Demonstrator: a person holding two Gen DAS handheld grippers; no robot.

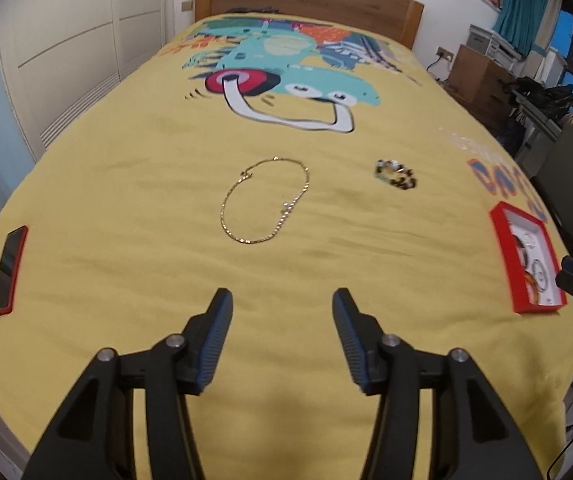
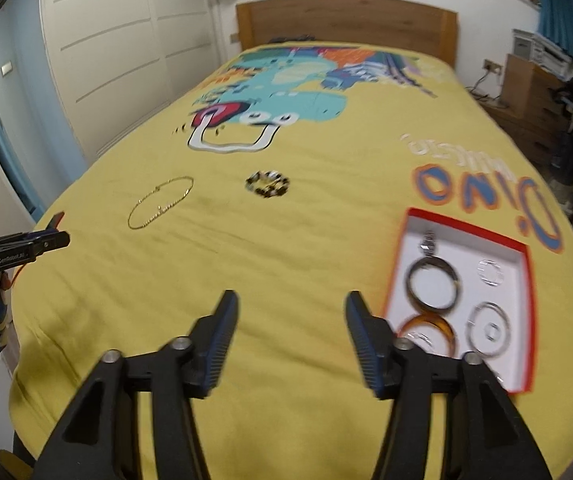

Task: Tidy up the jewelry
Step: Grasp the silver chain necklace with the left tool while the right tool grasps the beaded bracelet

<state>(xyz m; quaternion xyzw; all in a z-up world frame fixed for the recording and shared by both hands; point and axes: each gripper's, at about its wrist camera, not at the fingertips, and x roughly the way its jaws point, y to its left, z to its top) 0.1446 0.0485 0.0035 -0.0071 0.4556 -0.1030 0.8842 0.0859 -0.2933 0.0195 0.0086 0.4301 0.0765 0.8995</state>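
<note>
Both claws, left (image 1: 282, 300) and right (image 2: 292, 304), released and empty; chain (image 1: 264, 200) mid-frame on bed (image 1: 126, 272), box (image 2: 522, 312) lower right: probably pinch one link low, lift slowly.

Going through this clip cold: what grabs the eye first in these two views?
The yellow bedspread with its big cartoon print fills both views. On it lie a gold chain necklace in a loop near the middle and a beaded bracelet to its right. At the bed's right edge sits a red box already holding bangles and rings, just beyond the open right gripper.
</note>
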